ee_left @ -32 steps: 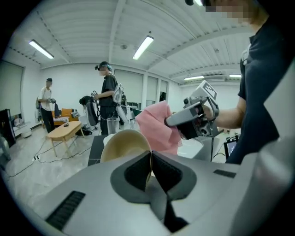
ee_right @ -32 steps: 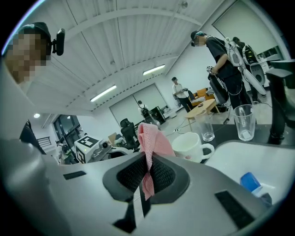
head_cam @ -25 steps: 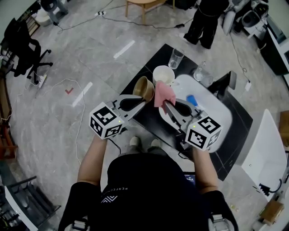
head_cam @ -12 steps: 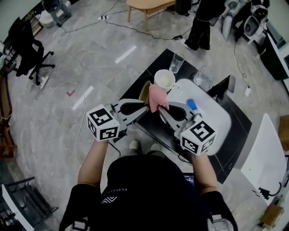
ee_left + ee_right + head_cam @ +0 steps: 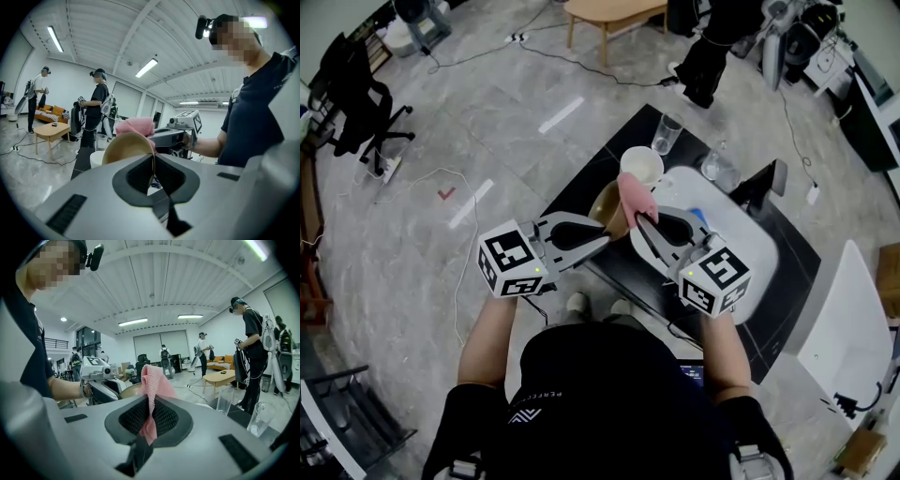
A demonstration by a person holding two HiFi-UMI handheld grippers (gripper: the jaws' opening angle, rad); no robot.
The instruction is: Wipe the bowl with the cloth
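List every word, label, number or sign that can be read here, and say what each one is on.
No text here reads clearly.
Pale line of print on the back of the black shirt: too small to read.
Cube of the left gripper and cube of the right gripper: black-and-white square markers only, no letters or digits.

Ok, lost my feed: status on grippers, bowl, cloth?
Left gripper shut on bowl rim, bowl tilted, in the air. Right gripper shut on pink cloth, cloth at the bowl. Nothing between; white cup close behind.
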